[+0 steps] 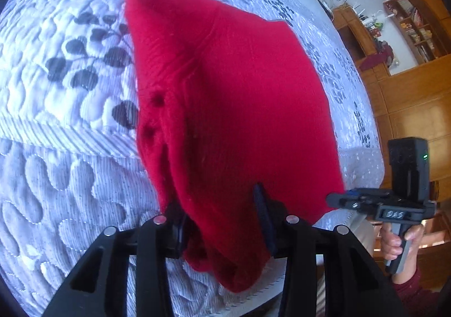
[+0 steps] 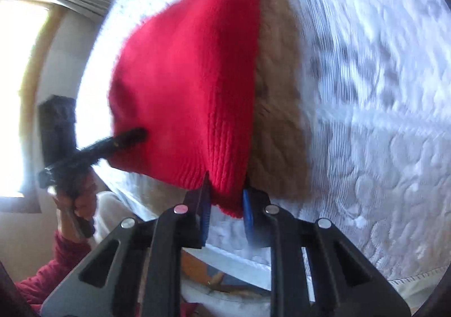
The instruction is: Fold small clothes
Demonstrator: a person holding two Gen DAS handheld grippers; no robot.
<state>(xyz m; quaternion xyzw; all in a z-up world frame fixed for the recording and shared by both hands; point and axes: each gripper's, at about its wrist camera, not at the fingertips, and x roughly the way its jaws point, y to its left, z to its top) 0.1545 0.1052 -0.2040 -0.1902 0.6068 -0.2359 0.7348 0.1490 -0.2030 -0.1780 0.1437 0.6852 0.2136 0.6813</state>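
Both grippers are clamped on the red sweater, one bottom corner each, near edge lifted off the bed.

Left gripper: jaws narrow, a thick bunch of red knit pinched between them, some hanging below the fingers. Right gripper: jaws narrow on the ribbed hem corner, blue pads showing either side of the cloth. From the left camera I can see the right gripper biting the sweater's other corner, my right hand on its handle. From the right camera, the left gripper is at the far corner, blurred.

The sweater spans between the two grips and runs away from me; its far end looks to lie on the quilt. I see two buttons near the left edge. Whether the sleeves are already tucked in I can't tell; none are showing.

Just beside it on the right is a brown knit piece, flat on the quilt, looks already folded.

My read: one item probably done, red one mid-fold. Left: carry the hem over to the far end, lay it down, release, maybe one more fold. Right view is motion-blurred, so low confidence on detail.

Beyond the bed: wooden shelves.
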